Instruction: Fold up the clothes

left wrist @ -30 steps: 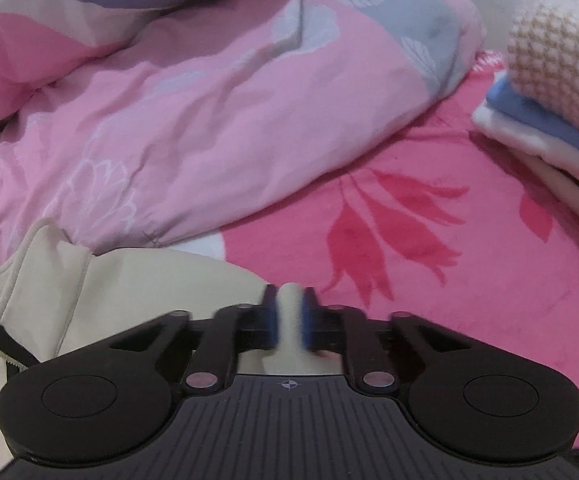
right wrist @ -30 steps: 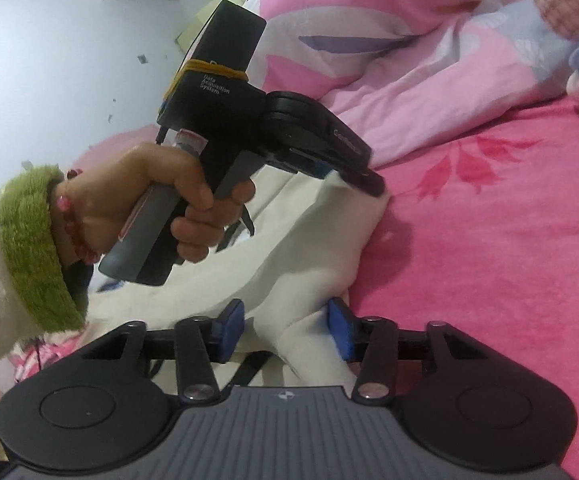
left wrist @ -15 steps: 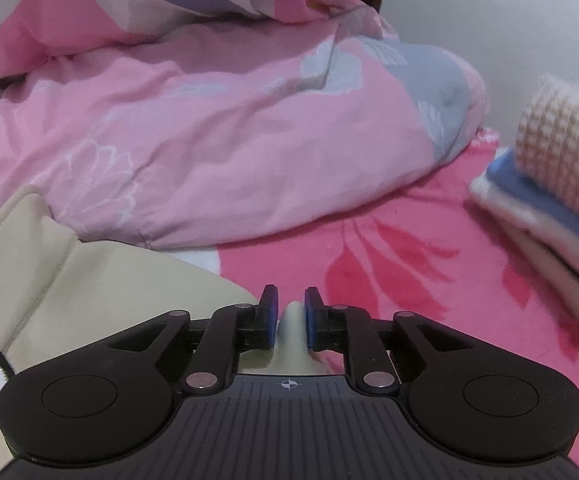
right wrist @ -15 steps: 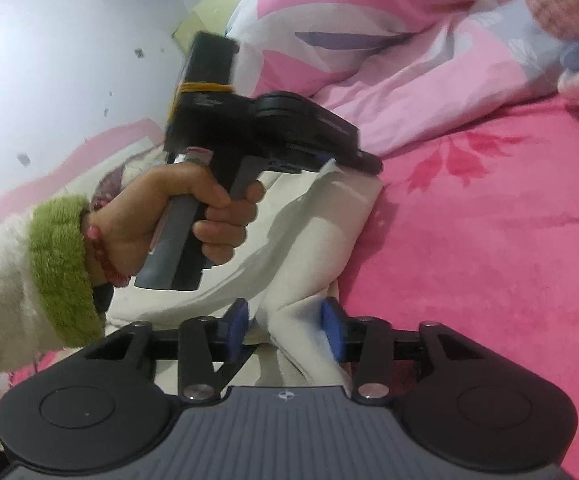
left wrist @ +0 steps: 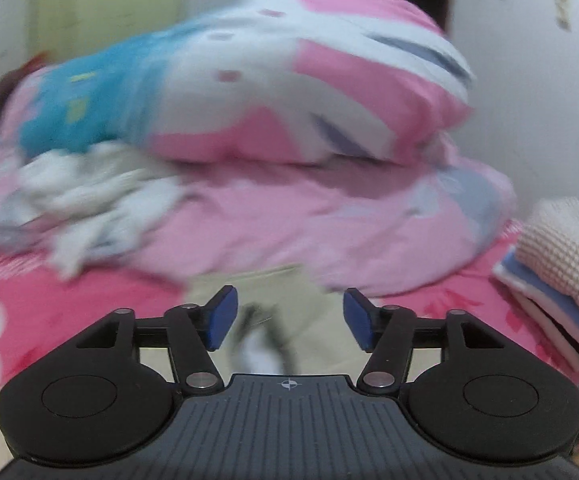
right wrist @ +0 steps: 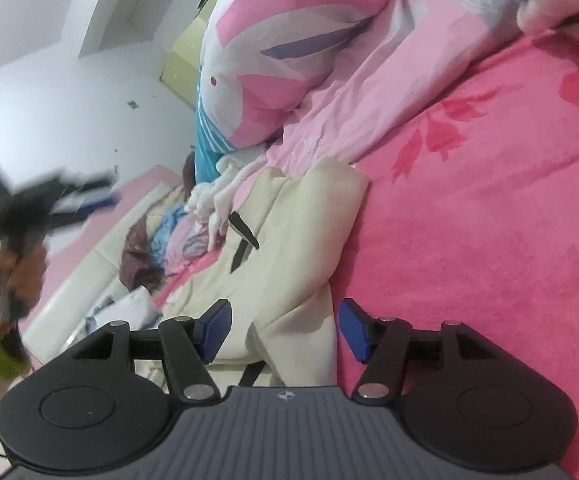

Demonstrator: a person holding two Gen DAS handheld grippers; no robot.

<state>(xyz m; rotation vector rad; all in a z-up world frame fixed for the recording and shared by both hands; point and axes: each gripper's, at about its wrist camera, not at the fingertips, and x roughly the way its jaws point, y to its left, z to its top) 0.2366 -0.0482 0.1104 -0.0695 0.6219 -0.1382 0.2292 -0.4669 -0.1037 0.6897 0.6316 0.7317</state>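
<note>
Cream garment [right wrist: 289, 264] is laid half-folded on the pink bed [right wrist: 489, 240], just beside the rumpled quilt [right wrist: 389, 80]. Right hand-held gripper [right wrist: 285, 330]: jaws are seen opening, cloth lying between the blue pads but no longer pinched. Left hand-held gripper [left wrist: 289, 320]: jaws also opening, nothing between them, the garment seen blurred below. A fold looks just released; the step in hand is judged a regrip. A fresh edge needs to be taken by both grippers and carried across. Folded stack [left wrist: 561, 264] is noted at the right, well apart.
</note>
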